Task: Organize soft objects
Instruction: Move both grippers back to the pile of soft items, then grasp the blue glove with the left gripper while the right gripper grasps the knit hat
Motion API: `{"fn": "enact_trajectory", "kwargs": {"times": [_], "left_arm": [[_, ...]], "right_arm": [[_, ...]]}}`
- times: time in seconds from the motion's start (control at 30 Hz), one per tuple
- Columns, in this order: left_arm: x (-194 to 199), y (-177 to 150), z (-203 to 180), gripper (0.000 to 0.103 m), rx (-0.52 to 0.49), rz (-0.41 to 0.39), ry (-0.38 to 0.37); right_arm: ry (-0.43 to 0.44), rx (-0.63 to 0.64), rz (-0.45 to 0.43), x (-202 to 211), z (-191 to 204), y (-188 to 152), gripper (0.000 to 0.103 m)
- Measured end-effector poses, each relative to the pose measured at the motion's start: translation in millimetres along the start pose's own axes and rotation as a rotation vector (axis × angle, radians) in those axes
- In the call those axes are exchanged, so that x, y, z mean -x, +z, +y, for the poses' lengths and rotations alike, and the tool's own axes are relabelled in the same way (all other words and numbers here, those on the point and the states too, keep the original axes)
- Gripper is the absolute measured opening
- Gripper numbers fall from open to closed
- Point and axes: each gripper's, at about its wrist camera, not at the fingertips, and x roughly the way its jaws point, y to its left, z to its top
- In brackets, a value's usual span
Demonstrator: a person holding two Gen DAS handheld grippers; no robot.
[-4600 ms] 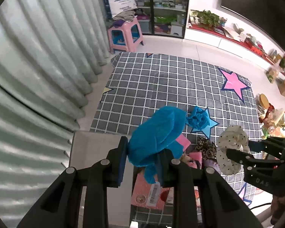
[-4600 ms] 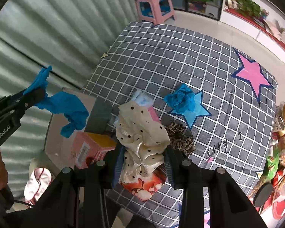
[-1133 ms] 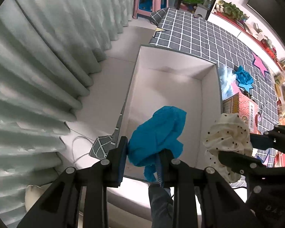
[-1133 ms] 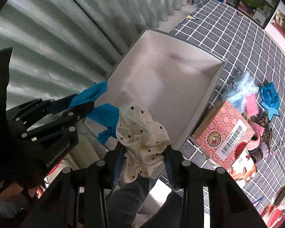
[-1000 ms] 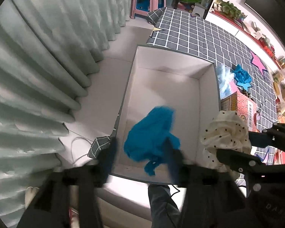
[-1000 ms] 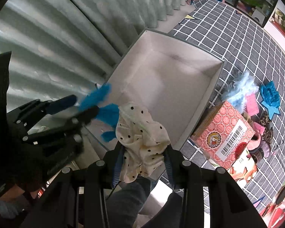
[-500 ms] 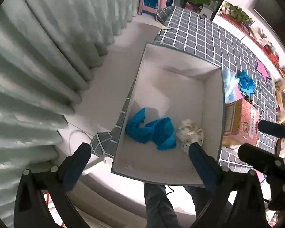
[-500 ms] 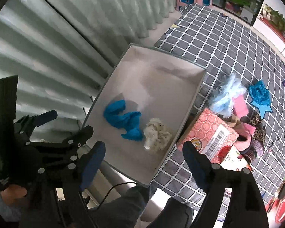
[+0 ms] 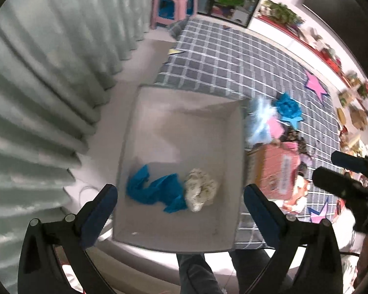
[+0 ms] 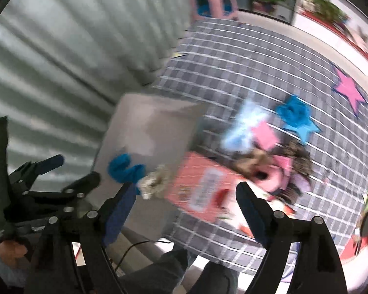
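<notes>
A white open box [image 9: 184, 112] stands on the floor beside the checked mat. In it lie a blue cloth [image 9: 154, 191] and a cream dotted scrunchie [image 9: 201, 191], side by side near the front wall. My left gripper [image 9: 179, 208] is open and empty above the box's front edge. My right gripper [image 10: 184, 203] is open and empty, over the pink carton [image 10: 203, 186]. The box [image 10: 144, 127], blue cloth [image 10: 125, 169] and scrunchie [image 10: 154, 181] also show blurred in the right wrist view. More soft things lie on the mat: a blue ruffled piece [image 9: 288, 107], a light blue fluffy one [image 9: 257, 120].
A pink carton [image 9: 274, 171] stands right of the box. A grey checked mat [image 9: 233, 63] with pink star [image 9: 316, 88] spreads beyond. Curtains [image 9: 49, 73] hang on the left. A pink stool [image 9: 174, 7] stands far back. The person's legs [image 9: 208, 272] are below.
Both grippers opened and dropped the blue cloth and the dotted scrunchie into the box. Since then both views swing right towards the mat; the right view is blurred by motion.
</notes>
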Motion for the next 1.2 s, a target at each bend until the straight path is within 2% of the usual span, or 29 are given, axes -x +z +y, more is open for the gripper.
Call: {"fn": "enact_trajectory", "kwargs": {"times": [0.03, 0.07, 0.27, 0.47, 0.67, 0.9, 1.0, 1.2], "left_arm": [[-1.2, 5.3, -9.4, 0.103, -0.016, 0.002, -0.005], [-2.9, 10.9, -19.8, 0.103, -0.035, 0.007, -0.009], [-18.4, 41.3, -80.6, 0.103, -0.129, 0.034, -0.018], [-45.7, 72.3, -137.7, 0.103, -0.217, 0.087, -0.002], [-101.0, 109.6, -196.7, 0.103, -0.383, 0.184, 0.115], [-169.8, 130.1, -225.2, 0.103, -0.472, 0.305, 0.219], [-174.3, 138.1, -238.4, 0.103, -0.454, 0.295, 0.174], [-183.2, 158.9, -272.9, 0.103, -0.435, 0.280, 0.107]], "right_arm": [[-0.013, -0.040, 0.002, 1.3, -19.6, -1.9, 0.091], [-0.023, -0.073, 0.003, 1.7, -35.2, -4.2, 0.103], [-0.038, -0.240, 0.027, -3.3, -119.2, -20.2, 0.103], [-0.040, -0.343, 0.090, -27.8, -185.0, -34.5, 0.103], [-0.062, -0.398, 0.177, -62.2, -236.7, -46.1, 0.103], [-0.079, -0.425, 0.243, -97.7, -267.8, -50.1, 0.103], [-0.104, -0.423, 0.258, -116.5, -276.8, -46.2, 0.103], [-0.071, -0.368, 0.302, -154.8, -272.1, -37.2, 0.103]]}}
